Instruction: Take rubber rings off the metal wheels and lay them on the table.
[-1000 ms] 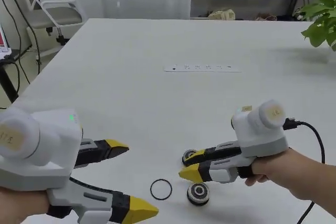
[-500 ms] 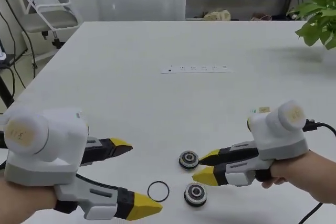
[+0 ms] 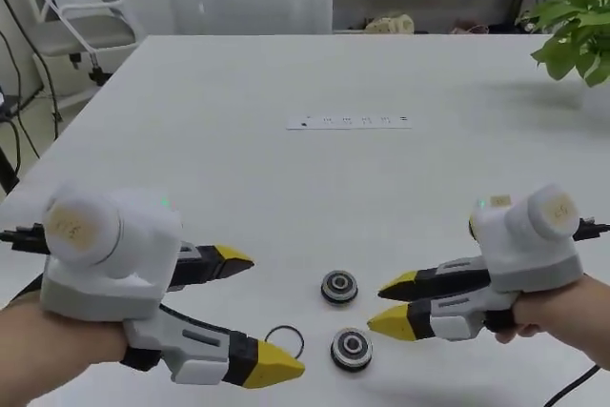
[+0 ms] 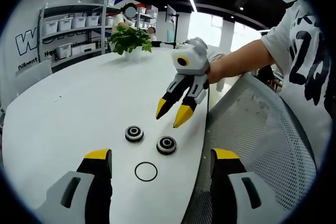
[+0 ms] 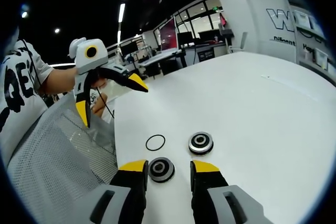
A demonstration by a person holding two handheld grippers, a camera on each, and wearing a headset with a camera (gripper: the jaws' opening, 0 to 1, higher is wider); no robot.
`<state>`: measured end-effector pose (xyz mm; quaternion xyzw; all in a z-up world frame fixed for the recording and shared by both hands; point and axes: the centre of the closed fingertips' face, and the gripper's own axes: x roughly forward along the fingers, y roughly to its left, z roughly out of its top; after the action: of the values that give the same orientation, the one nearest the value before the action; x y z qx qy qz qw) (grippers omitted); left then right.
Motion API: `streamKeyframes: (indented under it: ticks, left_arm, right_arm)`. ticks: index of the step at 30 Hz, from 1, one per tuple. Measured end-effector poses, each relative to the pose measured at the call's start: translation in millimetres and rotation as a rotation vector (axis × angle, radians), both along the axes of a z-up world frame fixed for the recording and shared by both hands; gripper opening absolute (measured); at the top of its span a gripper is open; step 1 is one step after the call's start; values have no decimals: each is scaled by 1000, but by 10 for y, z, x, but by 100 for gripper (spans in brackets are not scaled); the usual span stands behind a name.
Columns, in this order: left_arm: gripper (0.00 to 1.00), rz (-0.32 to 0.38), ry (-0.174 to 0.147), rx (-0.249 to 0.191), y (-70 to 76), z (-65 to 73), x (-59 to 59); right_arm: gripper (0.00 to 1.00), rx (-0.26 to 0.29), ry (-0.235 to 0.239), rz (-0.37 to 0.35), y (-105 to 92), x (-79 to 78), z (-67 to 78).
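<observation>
Head view. Drawn back to the right and now clear of both metal wheels: the right claw (image 3: 379, 304), a second ago with its tips over the far wheel (image 3: 339, 287). Jaws a narrow gap apart, nothing held. At near left, the left claw (image 3: 267, 313), spread wide, empty. One rubber ring (image 3: 284, 328) flat on the table (image 3: 286, 178), just left of the near wheel (image 3: 351, 349), as before.

Left gripper view. Ring (image 4: 146, 162) nearest, near wheel (image 4: 166, 144) and far wheel (image 4: 134, 133) beyond, right claw (image 4: 170, 118) above them, apart.

Right gripper view. Near wheel (image 5: 161, 169) framed between the tips, untouched; far wheel (image 5: 200, 142) to its right; ring (image 5: 155, 135) and left claw (image 5: 114, 104) beyond.

Probably one ring done, with the dark rims on both wheels hinting at more. Retreat likely a re-aim.
</observation>
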<state>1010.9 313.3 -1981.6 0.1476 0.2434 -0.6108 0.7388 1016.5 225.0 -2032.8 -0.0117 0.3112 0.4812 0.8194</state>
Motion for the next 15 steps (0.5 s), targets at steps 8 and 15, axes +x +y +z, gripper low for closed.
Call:
streamKeyframes:
  ticks: [8,15]
  left_arm:
    - [74,-23,19,9,-84,-79,22]
    - [73,-35,42,7,-165,-132,38]
  right_arm:
    - [32,-37,-1,43,15,-82,-69]
    - [32,-49,-1,63,17,-110,-119]
